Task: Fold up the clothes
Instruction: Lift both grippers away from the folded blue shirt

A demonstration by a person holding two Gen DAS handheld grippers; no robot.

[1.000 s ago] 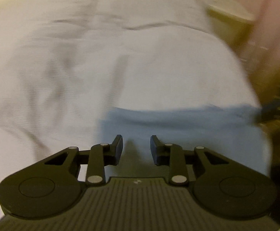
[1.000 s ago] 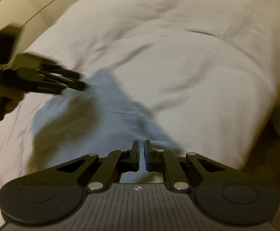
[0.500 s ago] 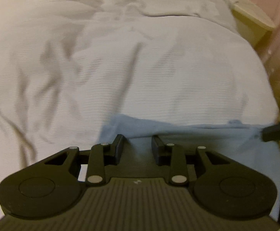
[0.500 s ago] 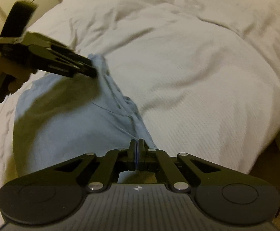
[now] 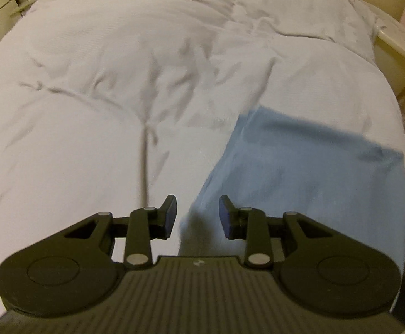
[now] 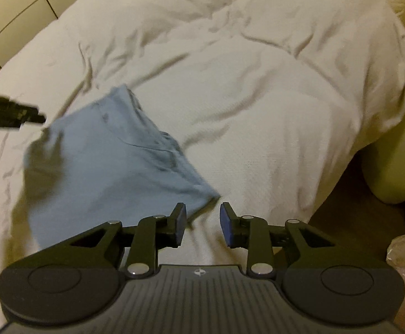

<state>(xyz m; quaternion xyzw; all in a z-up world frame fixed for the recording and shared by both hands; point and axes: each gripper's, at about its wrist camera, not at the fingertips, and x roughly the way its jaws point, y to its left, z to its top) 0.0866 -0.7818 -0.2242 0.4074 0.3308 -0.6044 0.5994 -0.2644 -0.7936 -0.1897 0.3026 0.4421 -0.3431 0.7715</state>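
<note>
Right gripper [image 6: 201, 222] is held with jaws wide apart, nothing between them, just short of the near corner of the light blue cotton garment [image 6: 113, 167]. Left gripper [image 5: 198, 213] is likewise spread and empty at its opposite edge. Garment lies flat on the white quilted duvet [image 5: 119, 111], near the foot edge; a seam and puckers are seen. Any further fold would be best taken by both corners together, edges matched.

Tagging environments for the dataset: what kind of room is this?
Most likely a bedroom. A bed under a rumpled white duvet fills both views, a cream bedside cabinet stands at its edge, and a blue garment lies spread on the covers for folding.
</note>
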